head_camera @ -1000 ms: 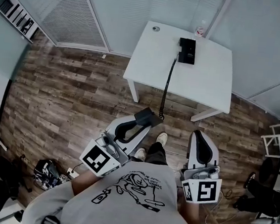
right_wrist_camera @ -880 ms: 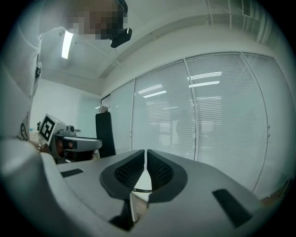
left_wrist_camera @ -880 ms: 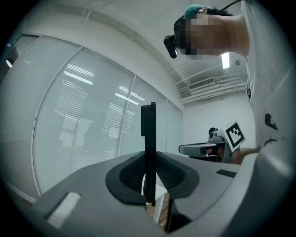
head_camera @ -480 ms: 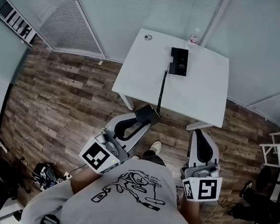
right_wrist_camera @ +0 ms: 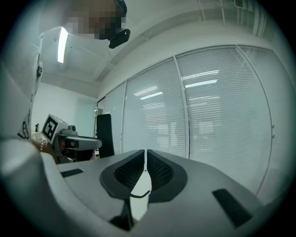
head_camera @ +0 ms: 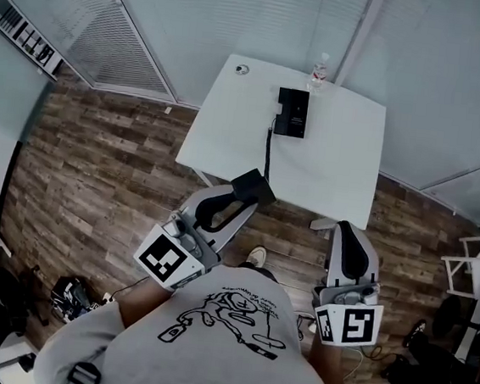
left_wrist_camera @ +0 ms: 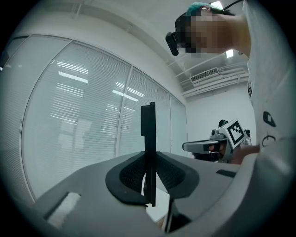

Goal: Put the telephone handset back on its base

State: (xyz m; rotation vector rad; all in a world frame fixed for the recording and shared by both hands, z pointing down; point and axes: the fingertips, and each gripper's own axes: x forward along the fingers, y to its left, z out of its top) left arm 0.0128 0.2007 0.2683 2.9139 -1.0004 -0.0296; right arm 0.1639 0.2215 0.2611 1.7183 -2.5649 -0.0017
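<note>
- Left hand-held gripper (left_wrist_camera: 149, 179): pads clamped on the black telephone handset (left_wrist_camera: 148, 139), which stands edge-on and upright between them, its top well above the jaws
- Right hand-held gripper (right_wrist_camera: 144, 170): jaws pressed together with nothing between them; it is held level beside the person's body and takes no part in the carry
- Handset location: in the air at the near edge of the white table (head_camera: 336, 167), joined by the cord (head_camera: 267, 151) to the base
- Base (head_camera: 291, 113): flat on the far half of the table, cradle empty, long axis running away from the person; a bottle (head_camera: 319, 69) stands just beyond it
- Governing relation: the base lies ahead and slightly right of the held handset, and the left hand is the nearer
- Judgement: the handset must travel forward along the cord line, then be laid down lengthwise along the base
</note>
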